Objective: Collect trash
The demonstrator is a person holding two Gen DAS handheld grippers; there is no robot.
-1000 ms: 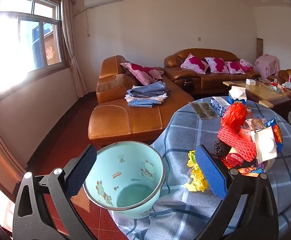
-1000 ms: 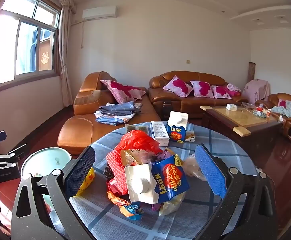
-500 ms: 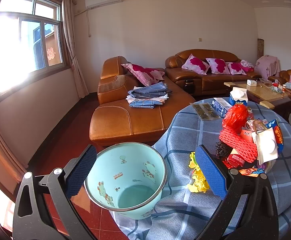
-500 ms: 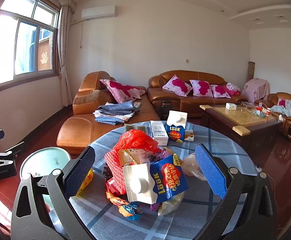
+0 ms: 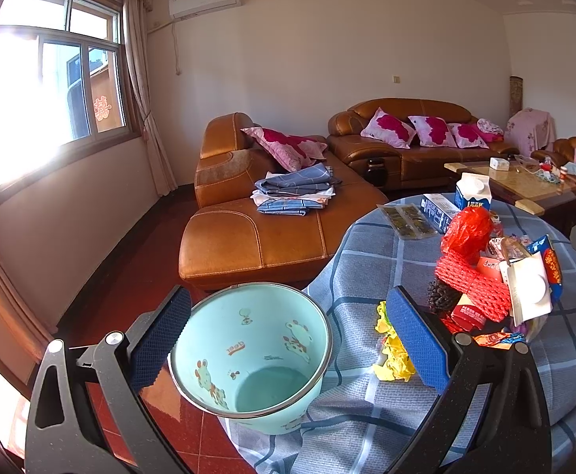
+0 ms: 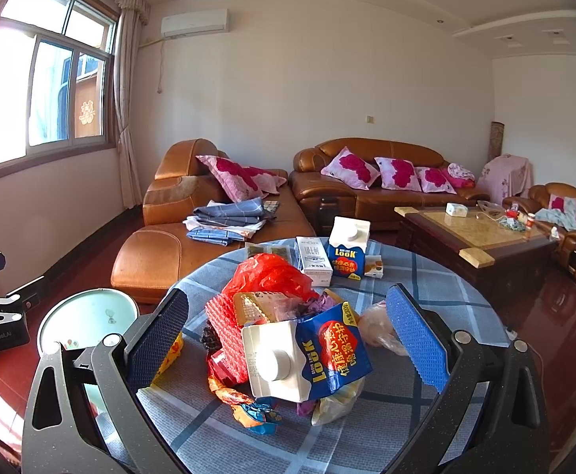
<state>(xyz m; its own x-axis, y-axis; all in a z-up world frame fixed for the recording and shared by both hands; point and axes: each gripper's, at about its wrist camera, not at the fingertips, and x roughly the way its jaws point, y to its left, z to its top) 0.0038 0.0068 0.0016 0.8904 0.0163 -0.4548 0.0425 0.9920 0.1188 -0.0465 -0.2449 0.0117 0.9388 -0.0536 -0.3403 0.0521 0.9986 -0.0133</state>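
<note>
A light blue bin (image 5: 248, 351) with cartoon prints stands empty beside the round table (image 5: 367, 268). My left gripper (image 5: 288, 345) is open above its rim. A trash pile sits on the table: a blue and white Look carton (image 6: 307, 355), red foam net (image 6: 226, 335), red plastic bag (image 6: 268, 276), candy wrappers (image 6: 248, 407). My right gripper (image 6: 288, 345) is open, with the carton between its fingers, apart from them. A yellow crumpled wrapper (image 5: 392, 355) lies by the left gripper's right finger. The bin also shows in the right wrist view (image 6: 86, 316).
An upright Look carton (image 6: 347, 252), a white box (image 6: 313, 258) and a small packet (image 6: 374, 266) stand at the table's far side. Brown leather sofas (image 6: 193, 245) and a coffee table (image 6: 473, 233) are behind. The floor is red tile (image 5: 102, 296).
The left gripper has drifted slightly; the bin sits a little more to the right between its fingers. The right gripper has moved slightly nearer the carton. Both stay open.
</note>
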